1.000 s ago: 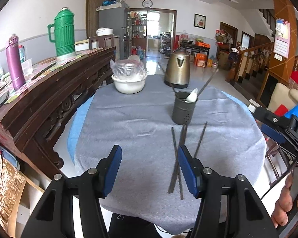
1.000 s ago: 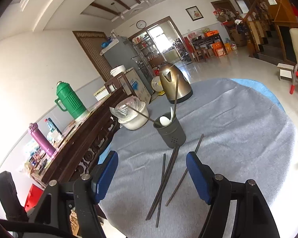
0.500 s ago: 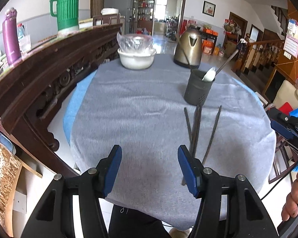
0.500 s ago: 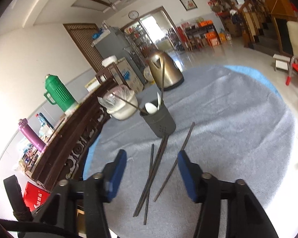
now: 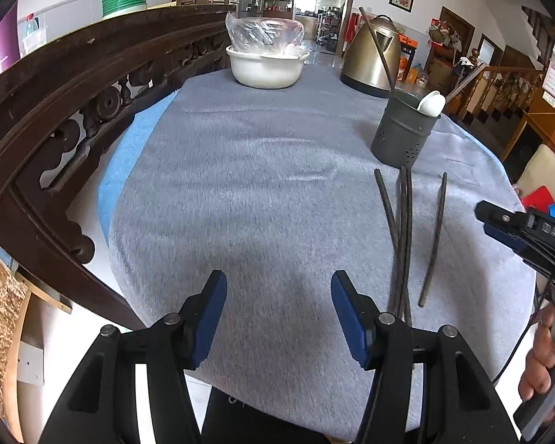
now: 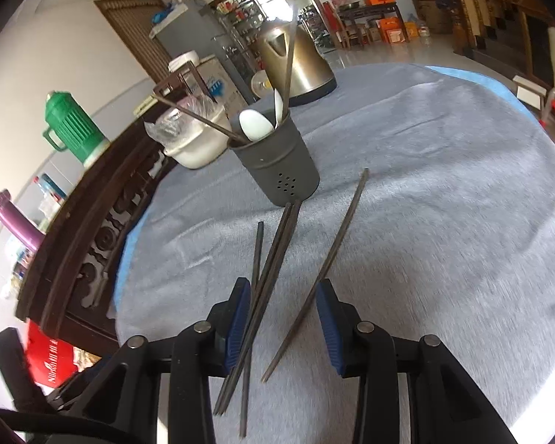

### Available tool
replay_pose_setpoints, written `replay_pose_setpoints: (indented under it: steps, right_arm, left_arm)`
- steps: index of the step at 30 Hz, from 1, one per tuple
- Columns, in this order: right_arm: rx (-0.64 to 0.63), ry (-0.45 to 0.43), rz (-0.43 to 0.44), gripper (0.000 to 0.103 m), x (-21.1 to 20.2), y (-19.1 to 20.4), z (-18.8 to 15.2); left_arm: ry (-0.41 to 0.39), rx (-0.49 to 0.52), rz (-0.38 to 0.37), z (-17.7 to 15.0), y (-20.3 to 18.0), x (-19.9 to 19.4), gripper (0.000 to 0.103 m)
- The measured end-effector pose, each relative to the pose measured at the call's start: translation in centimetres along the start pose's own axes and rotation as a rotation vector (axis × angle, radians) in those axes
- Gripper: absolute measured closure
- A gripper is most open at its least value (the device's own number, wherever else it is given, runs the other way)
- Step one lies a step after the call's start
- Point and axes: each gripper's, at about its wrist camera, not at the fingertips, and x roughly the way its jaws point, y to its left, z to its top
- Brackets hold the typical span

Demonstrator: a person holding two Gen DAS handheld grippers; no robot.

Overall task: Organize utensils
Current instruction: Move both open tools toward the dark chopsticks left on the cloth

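Four dark chopsticks (image 6: 277,277) lie loose on the grey-clothed counter (image 6: 444,203), and the right tongs (image 6: 282,318) stand over their near ends with blue pads apart, clamped on nothing. Three of the sticks bunch together and cross by the left pad; the fourth lies apart on the right, its near tip between the pads. Whether the pads touch the cloth cannot be told.

The left tongs (image 5: 277,310) hang spread wide above bare cloth at the counter's near edge, just left of the sticks' near ends. From there a broad stretch of open grey cloth runs ahead and to the left, as far as the blue underlayer showing at the left rim.

Past the sticks' far tips stands the dark perforated utensil holder (image 6: 277,162), upright, with a white spoon (image 6: 255,124) and more chopsticks leaning out of it. Further back sit a white bowl (image 5: 266,68) covered in clear plastic and a brass-coloured kettle (image 5: 373,57). A carved dark wooden sideboard (image 5: 74,85) runs close along the counter's left edge.
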Motion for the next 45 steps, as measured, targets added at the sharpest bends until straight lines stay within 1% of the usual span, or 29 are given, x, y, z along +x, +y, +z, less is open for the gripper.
replay_pose_setpoints:
  steps: [2, 4, 7, 13, 19, 22, 24, 28, 32, 34, 36, 38, 42, 45]
  right_arm:
    - [0.011, 0.013, -0.017, 0.063, 1.2, -0.3, 0.3]
    - [0.029, 0.035, -0.005, 0.063, 2.3, -0.6, 0.6]
    - [-0.013, 0.065, -0.016, 0.064, 4.0, 0.3, 0.8]
    - [-0.069, 0.121, -0.001, 0.064, 6.7, 1.6, 0.0]
    - [-0.161, 0.142, -0.021, 0.064, 8.0, 3.2, -1.1]
    - [-0.219, 0.153, -0.07, 0.064, 8.7, 3.8, -1.8]
    - [-0.237, 0.145, -0.071, 0.064, 8.5, 3.6, -2.1]
    - [-0.285, 0.148, -0.126, 0.065, 7.5, 2.8, -1.9]
    - [-0.273, 0.141, -0.18, 0.065, 6.2, 0.5, -1.6]
    - [-0.244, 0.142, -0.2, 0.065, 5.7, -1.1, -1.3]
    - [-0.18, 0.124, -0.185, 0.065, 4.8, -2.8, -0.6]
    - [-0.144, 0.09, -0.19, 0.065, 4.0, -3.8, 0.1]
    - [-0.087, 0.067, -0.13, 0.065, 2.9, -5.0, 0.9]
    - [-0.071, 0.046, -0.123, 0.065, 2.4, -5.5, 1.2]
  left_arm:
    - [0.002, 0.012, -0.003, 0.0, -0.1, 0.4, 0.043]
    - [0.013, 0.015, 0.004, 0.0, -0.1, 0.9, 0.043]
    - [0.033, 0.003, 0.008, 0.0, 0.1, 1.7, 0.043]
    - [0.033, -0.008, 0.015, 0.3, 0.2, 1.9, 0.043]
    - [0.043, 0.004, 0.022, 0.5, -0.2, 2.3, 0.043]
    - [0.046, 0.007, 0.027, 0.6, -0.3, 2.4, 0.043]
    - [0.05, 0.005, 0.03, 0.6, -0.3, 2.4, 0.043]
    - [0.051, 0.004, 0.03, 0.6, -0.5, 2.5, 0.044]
    - [0.057, 0.018, 0.027, 0.6, -1.1, 2.7, 0.043]
    - [0.066, 0.023, 0.024, 0.6, -1.5, 2.9, 0.043]
    - [0.074, 0.03, 0.022, 0.5, -1.9, 3.1, 0.043]
    - [0.075, 0.038, 0.023, 0.5, -2.3, 3.2, 0.043]
    - [0.079, 0.054, 0.025, 0.5, -3.1, 3.3, 0.043]
    - [0.087, 0.051, 0.016, 0.9, -3.4, 3.6, 0.043]
